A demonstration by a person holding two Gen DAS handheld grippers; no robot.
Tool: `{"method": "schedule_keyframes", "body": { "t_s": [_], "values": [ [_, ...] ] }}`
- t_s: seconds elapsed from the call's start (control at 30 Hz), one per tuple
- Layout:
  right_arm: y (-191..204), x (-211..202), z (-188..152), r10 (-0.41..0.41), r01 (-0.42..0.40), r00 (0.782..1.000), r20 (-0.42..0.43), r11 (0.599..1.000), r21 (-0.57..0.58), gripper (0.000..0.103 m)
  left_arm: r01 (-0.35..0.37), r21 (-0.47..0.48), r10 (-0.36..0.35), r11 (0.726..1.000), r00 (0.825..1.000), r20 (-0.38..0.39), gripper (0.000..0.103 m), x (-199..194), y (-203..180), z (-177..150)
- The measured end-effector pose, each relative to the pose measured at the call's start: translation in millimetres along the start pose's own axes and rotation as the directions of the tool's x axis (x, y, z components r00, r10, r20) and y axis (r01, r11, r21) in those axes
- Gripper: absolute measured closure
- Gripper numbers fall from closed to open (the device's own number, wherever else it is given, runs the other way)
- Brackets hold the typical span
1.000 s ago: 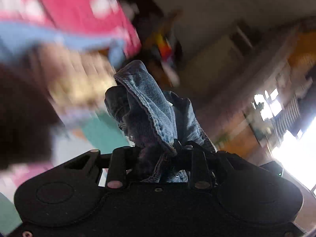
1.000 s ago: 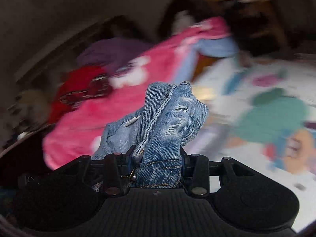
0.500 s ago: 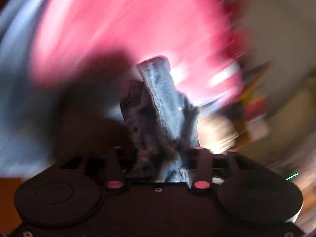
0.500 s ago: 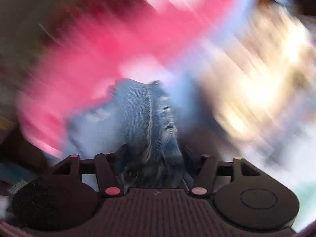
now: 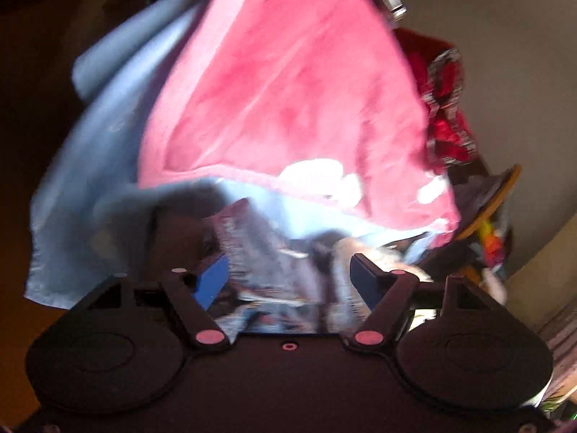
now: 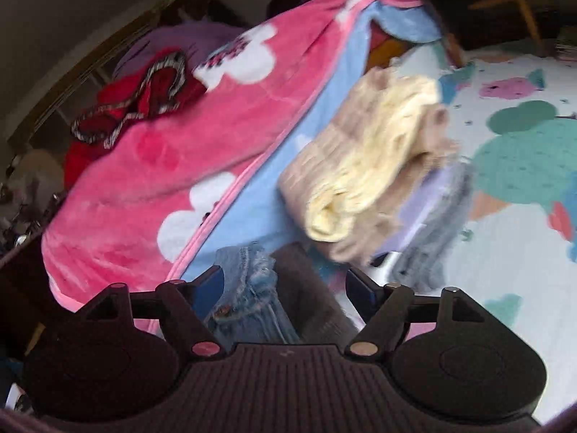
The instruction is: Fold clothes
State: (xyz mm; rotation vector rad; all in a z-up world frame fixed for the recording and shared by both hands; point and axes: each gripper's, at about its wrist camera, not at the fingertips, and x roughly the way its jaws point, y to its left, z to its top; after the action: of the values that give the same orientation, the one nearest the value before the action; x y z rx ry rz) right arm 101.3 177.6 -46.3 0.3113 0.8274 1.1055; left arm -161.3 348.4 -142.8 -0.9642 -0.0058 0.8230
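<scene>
Both grippers have swung from the room toward the pink blanket (image 6: 151,166) and let go of the denim garment (image 6: 249,299). Left gripper (image 5: 288,278) jaws are opening, blue pads clear of the blurred denim bunched between them. Right gripper (image 6: 281,288) jaws are opening too, denim lying loose by the left-side pad (not pinched). Only the right view shows the folded cream-and-beige stack (image 6: 368,176) on the patterned sheet (image 6: 505,245); only the left view shows the blanket's light-blue underside (image 5: 108,166) filling the frame. Both grippers tilt slightly downward.
</scene>
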Motion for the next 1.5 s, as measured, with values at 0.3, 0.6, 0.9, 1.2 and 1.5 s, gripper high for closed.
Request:
{"method": "schedule_keyframes", "body": {
  "t_s": [0.3,0.6,0.9,1.2,1.5],
  "values": [
    [-26.0,-153.7,17.4,-0.096,0.096,0.995,-0.003,0.994,-0.049,0.021,0.064,0.226,-0.038,0.972,0.993,-0.114,0.025,-16.8,-31.2,-9.0],
    [5.0,-343.8,14.9,-0.176,0.175,0.983,0.050,0.984,0.015,0.013,0.085,0.537,0.020,0.839,0.982,-0.186,0.025,16.1,-57.3,-77.6],
    [-0.1,-421.0,-8.4,-0.209,0.189,0.965,0.161,0.973,0.131,0.012,0.040,0.574,0.031,0.818,0.993,-0.114,0.021,45.1,-101.9,-69.7],
    [9.4,-454.0,11.6,-0.203,0.192,0.942,0.268,0.979,0.067,0.005,0.659,0.245,-0.503,0.711,0.720,-0.478,0.013,24.3,-251.6,-24.4],
    [26.0,-479.1,32.5,-0.363,0.366,0.814,0.454,0.927,0.086,0.000,0.879,0.287,-0.585,0.381,0.470,-0.661,0.000,-110.3,-460.2,23.9]
  ]
}}
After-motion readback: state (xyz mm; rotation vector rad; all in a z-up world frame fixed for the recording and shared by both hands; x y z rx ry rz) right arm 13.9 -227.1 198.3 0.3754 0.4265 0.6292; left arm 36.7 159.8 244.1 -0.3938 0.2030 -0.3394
